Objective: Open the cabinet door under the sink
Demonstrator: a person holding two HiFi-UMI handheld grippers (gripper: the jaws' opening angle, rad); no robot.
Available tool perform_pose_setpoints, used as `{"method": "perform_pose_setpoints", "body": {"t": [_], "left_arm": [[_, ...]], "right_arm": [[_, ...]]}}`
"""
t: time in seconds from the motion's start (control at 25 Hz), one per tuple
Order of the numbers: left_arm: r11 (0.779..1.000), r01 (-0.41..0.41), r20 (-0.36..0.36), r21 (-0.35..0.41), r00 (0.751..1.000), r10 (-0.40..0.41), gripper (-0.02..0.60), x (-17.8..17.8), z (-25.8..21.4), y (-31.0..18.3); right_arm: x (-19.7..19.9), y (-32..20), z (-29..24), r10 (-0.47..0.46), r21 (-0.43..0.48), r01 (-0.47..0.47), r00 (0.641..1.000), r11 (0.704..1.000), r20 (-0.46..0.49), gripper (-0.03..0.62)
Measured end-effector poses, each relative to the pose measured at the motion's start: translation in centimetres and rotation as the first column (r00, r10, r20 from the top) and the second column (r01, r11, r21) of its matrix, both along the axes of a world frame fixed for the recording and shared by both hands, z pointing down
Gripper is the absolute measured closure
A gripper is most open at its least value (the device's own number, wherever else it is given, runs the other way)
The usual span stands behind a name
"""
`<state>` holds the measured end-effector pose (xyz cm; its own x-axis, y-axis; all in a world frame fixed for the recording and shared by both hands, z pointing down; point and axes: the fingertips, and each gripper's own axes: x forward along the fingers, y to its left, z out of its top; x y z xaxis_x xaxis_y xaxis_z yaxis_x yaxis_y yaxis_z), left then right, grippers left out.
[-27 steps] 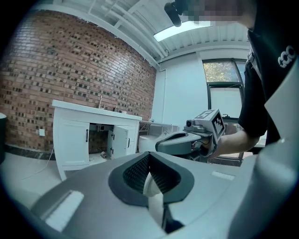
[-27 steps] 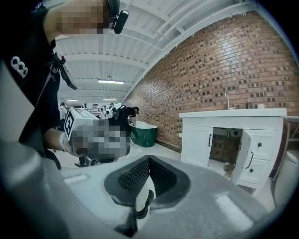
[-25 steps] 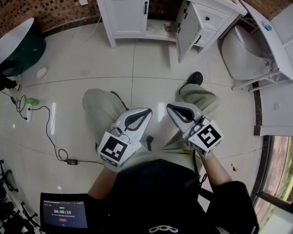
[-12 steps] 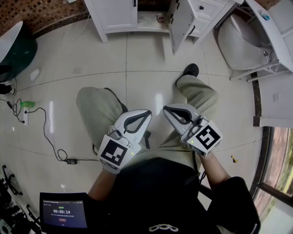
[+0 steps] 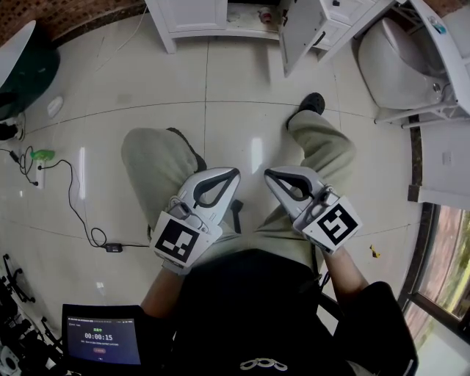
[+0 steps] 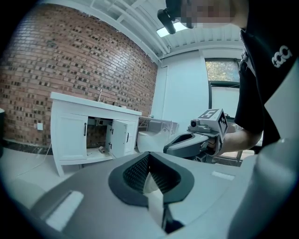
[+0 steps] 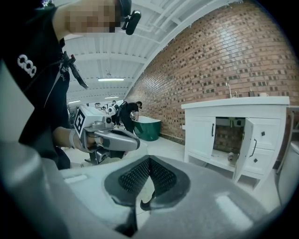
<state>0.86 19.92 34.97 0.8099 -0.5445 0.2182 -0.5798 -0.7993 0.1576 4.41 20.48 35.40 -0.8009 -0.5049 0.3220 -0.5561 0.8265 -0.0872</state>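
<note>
The white sink cabinet [image 5: 194, 15] stands at the top of the head view. Its right door [image 5: 297, 33] hangs swung open, showing a small object [image 5: 266, 13] on the inner shelf. The left gripper view shows the cabinet [image 6: 70, 135] with its open door [image 6: 119, 137] across the floor, and so does the right gripper view, with cabinet [image 7: 203, 135] and door [image 7: 244, 149]. My left gripper [image 5: 233, 173] and right gripper [image 5: 269, 175] hover side by side over the person's lap, far from the cabinet. Both are shut and empty. Each gripper view shows its own shut tips, left gripper [image 6: 148, 156] and right gripper [image 7: 149, 161].
A white toilet [image 5: 396, 66] sits right of the cabinet, by a white panel. A dark green tub [image 5: 22, 66] is at far left. A black cable [image 5: 81, 213] with a green plug [image 5: 42, 156] trails on the tiled floor. A timer tablet [image 5: 101, 339] lies at bottom left.
Both grippers stay shut above the lap, hardly moved. The head view has shifted, so the cabinet sits closer to the top edge. The tablet's timer has gone up one second.
</note>
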Motion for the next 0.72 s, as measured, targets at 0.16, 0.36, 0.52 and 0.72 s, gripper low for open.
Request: {"method": "perform_pose_setpoints", "body": {"t": [0.16,0.36,0.52,0.72], "left_arm": [[1.000,-0.010,0.010,0.006,1.000,0.010,0.566,0.07,0.03,0.14],[1.000,-0.012,0.022,0.018,1.000,0.011,0.566,0.02,0.03,0.16],[1.000,-0.011,0.022,0.017,1.000,0.010,0.566,-0.11,0.14,0.22],[1.000,-0.009,0.022,0.013,1.000,0.009,0.566,-0.18,0.20,0.27]], "right_arm": [[-0.17,-0.02,0.02,-0.006,0.005,0.006,1.000,1.000,0.002,0.603],[-0.38,-0.03,0.18,-0.015,0.004,0.015,1.000,1.000,-0.006,0.603],[-0.43,-0.09,0.17,-0.011,0.010,0.011,1.000,1.000,-0.006,0.603],[-0.47,-0.11,0.30,-0.009,0.007,0.009,1.000,1.000,-0.005,0.603]]}}
